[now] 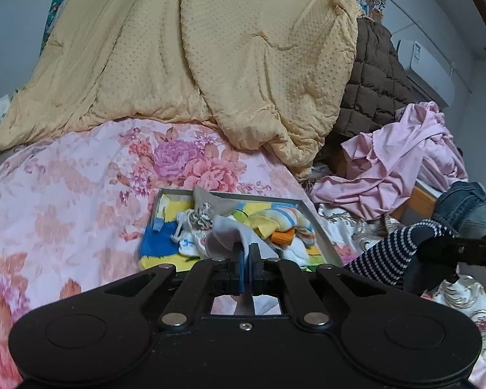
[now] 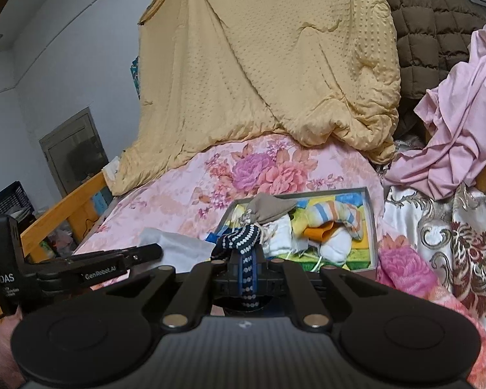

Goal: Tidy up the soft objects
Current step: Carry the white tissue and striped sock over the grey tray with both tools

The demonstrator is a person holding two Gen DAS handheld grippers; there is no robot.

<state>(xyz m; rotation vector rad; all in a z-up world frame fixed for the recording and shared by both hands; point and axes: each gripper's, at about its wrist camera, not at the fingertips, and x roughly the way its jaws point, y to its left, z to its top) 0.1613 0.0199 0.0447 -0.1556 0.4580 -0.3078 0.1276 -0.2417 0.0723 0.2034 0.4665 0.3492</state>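
Observation:
A shallow grey box (image 1: 324,230) (image 2: 372,223) lies on the floral bed sheet and holds several socks and small cloths. My left gripper (image 1: 248,249) is shut on a pale grey sock (image 1: 226,236), held just in front of the box; the sock also shows in the right wrist view (image 2: 175,246). My right gripper (image 2: 248,253) is shut on a dark navy sock with white dots (image 2: 239,240), held at the box's near left corner. That sock also shows at the right of the left wrist view (image 1: 392,253).
A yellow quilt (image 1: 191,52) is heaped at the back of the bed. A brown padded jacket (image 1: 372,87) and pink clothes (image 1: 405,162) pile up at the right. A wooden bed rail (image 2: 58,210) runs along the left. A patterned white cloth (image 2: 453,227) lies at the right.

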